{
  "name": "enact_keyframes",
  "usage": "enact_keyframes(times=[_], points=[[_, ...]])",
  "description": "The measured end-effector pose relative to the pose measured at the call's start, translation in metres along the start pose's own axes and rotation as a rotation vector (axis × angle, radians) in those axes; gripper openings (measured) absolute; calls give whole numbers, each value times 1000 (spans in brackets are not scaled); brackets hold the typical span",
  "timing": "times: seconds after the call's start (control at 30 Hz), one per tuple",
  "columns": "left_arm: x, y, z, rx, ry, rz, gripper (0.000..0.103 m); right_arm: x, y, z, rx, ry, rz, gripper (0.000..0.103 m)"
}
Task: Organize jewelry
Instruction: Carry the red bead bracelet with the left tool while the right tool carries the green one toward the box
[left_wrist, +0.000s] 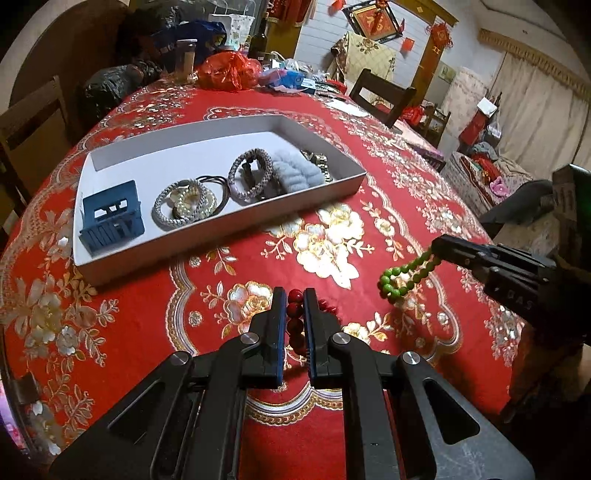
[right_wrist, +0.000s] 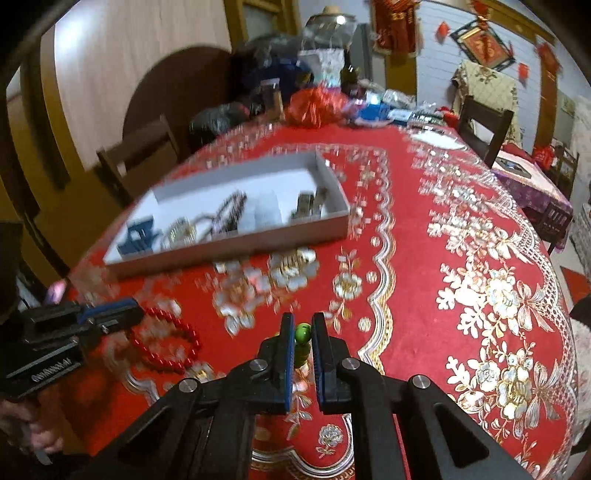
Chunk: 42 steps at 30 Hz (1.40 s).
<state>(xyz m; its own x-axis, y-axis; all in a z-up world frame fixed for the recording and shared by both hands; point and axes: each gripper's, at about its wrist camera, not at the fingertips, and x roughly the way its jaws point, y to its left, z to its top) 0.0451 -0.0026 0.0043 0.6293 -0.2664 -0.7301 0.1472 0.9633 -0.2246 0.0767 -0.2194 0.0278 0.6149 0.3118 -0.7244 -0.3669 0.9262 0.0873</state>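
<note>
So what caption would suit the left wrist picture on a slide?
Left gripper pinches a red bead bracelet while the right gripper lifts a green bead bracelet near the white tray.

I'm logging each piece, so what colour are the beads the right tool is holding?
Bright green: the bead bracelet dangles from the right tool, clearest in the left wrist view.

A lived-in home dining room.
Red, gold-flowered tablecloth (left_wrist: 332, 206) covers the surface; dark wooden chairs (left_wrist: 380, 96) stand around it, red festive hangings (left_wrist: 441, 37) decorate the wall, cream curtains (left_wrist: 535, 122) hang beyond.
</note>
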Motion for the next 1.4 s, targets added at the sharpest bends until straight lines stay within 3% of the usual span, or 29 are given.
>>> enact_keyframes(times=[0.2, 0.5, 1.4], points=[[-10, 4, 7, -15, -18, 10, 8, -27, 3, 7, 36, -104, 31, 8], [-38, 2, 23, -26, -85, 5, 8, -33, 9, 7, 30, -126, 19, 8], [-42, 29, 25, -86, -88, 24, 8, -20, 31, 27, -17, -65, -21, 8]])
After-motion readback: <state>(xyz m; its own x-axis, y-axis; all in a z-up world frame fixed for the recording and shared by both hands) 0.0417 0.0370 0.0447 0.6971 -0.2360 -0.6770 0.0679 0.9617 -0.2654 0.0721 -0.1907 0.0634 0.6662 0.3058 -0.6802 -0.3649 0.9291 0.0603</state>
